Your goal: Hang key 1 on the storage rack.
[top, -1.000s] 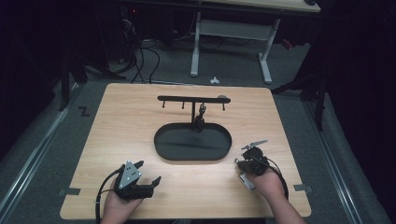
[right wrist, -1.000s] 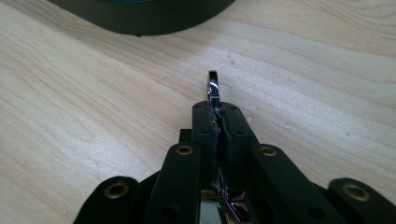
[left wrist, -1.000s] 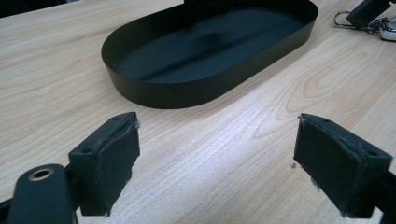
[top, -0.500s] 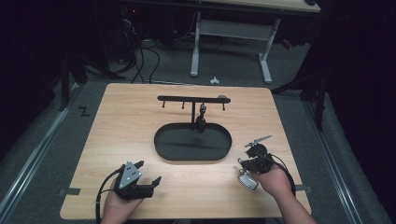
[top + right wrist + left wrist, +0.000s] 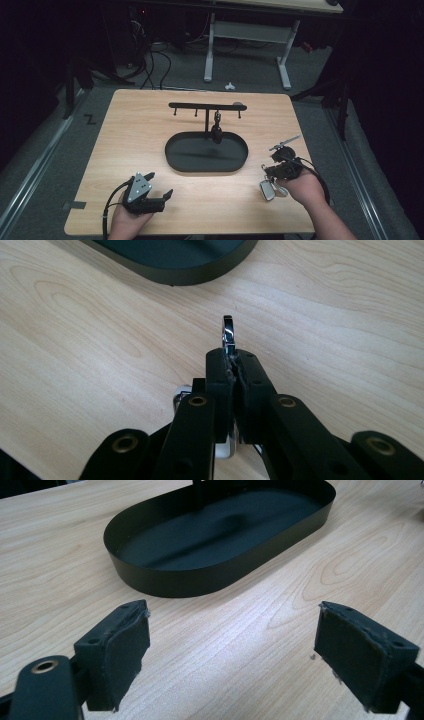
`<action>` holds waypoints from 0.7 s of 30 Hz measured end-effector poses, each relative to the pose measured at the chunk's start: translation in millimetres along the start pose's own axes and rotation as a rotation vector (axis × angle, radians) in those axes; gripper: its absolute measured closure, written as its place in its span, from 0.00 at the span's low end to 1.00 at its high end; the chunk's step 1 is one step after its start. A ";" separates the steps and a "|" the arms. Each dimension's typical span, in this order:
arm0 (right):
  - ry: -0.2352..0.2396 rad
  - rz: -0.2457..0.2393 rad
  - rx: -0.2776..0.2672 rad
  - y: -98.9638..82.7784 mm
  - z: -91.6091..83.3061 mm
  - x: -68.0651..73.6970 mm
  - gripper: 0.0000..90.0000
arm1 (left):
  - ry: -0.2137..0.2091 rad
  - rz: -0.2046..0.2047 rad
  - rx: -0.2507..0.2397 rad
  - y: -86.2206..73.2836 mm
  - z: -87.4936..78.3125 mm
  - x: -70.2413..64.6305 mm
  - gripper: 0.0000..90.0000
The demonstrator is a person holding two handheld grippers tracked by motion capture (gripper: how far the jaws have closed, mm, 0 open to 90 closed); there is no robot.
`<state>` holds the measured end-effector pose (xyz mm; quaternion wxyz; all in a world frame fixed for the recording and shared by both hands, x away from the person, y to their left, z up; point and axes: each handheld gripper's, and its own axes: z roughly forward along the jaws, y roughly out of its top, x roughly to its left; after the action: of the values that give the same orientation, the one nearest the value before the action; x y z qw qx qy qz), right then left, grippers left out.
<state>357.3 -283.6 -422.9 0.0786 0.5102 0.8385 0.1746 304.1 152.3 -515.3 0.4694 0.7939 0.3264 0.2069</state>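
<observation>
While my left hand rests at the near edge of the table (image 5: 125,130), the high view puts my right claw (image 5: 274,172) near the right edge, lifted a little off the wood and clamped on a small silvery keyring thing (image 5: 268,190) that dangles below it, beside my hand. Ahead and to the left of it lies the black oval tray (image 5: 172,155), and from the tray's far side rises the hook stand (image 5: 207,106) with one dark item (image 5: 216,131) already hanging from its bar. My left claw (image 5: 161,192) sits low, pointing towards the tray.

Along my left claw (image 5: 230,645), the left gripper view has both pads wide apart with nothing between them, just bare wood, and the tray (image 5: 165,582) straight ahead, its long axis running up to the right.

Through the right gripper view, my right claw (image 5: 234,371) is pinched tight on the piece: a shiny metal loop (image 5: 228,332) pokes out edge-on above the pads, and the rest hangs under the jaws, too hidden to name for sure. The tray's rim (image 5: 200,272) lies ahead, up and left.

So the bar lies forward and leftward of my right claw, which is the nearer hand, and the loop's opening would have to turn to face a free hook
</observation>
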 end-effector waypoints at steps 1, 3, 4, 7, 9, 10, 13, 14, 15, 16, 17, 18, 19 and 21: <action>-0.001 0.000 0.002 0.7 -2.9 -0.1 0.96 | 0.000 0.000 -0.002 0.0 0.1 -0.2 0.17; -0.006 0.000 0.003 2.5 -9.5 -0.1 0.96 | -0.002 0.001 -0.003 0.2 -0.1 -0.6 0.17; -0.007 -0.002 0.001 3.2 -11.5 -0.5 0.96 | -0.003 0.001 -0.004 0.3 -0.2 -0.7 0.17; -0.019 -0.010 -0.003 6.2 -18.9 -1.0 0.96 | -0.005 0.003 -0.007 0.5 -0.5 -1.1 0.17; -0.021 -0.014 -0.007 8.3 -22.7 -0.6 0.96 | -0.004 0.006 -0.008 0.6 -0.6 -1.5 0.17; -0.025 -0.012 -0.007 9.6 -24.8 0.0 0.96 | -0.005 0.006 -0.007 0.6 -0.4 -1.7 0.17; -0.032 -0.018 -0.013 14.0 -30.0 0.1 0.96 | -0.005 0.008 -0.006 0.3 0.2 -1.8 0.17; -0.033 -0.017 -0.016 15.2 -31.2 0.3 0.96 | -0.006 0.007 -0.006 0.3 0.2 -1.8 0.17; -0.035 -0.020 -0.018 17.2 -33.2 0.4 0.96 | -0.006 0.007 -0.007 0.2 0.2 -1.8 0.17; -0.037 -0.022 -0.021 18.4 -34.4 0.6 0.96 | -0.006 0.007 -0.007 0.3 0.0 -1.6 0.17; -0.037 -0.022 -0.023 20.6 -36.2 1.3 0.96 | -0.005 0.007 -0.007 0.3 -0.1 -1.6 0.17; -0.038 -0.022 -0.025 21.9 -37.1 2.0 0.96 | -0.005 0.006 -0.007 0.3 -0.2 -1.4 0.17; -0.039 -0.025 -0.026 24.0 -38.8 2.7 0.96 | -0.005 0.002 -0.010 0.2 -0.1 -1.5 0.17; -0.038 -0.030 -0.029 27.5 -41.0 4.2 0.96 | -0.006 0.004 -0.009 0.3 -0.5 -1.1 0.17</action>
<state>365.4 -277.1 -374.4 0.1048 0.4996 0.8417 0.1759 303.1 151.7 -514.8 0.4735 0.7930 0.3228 0.2070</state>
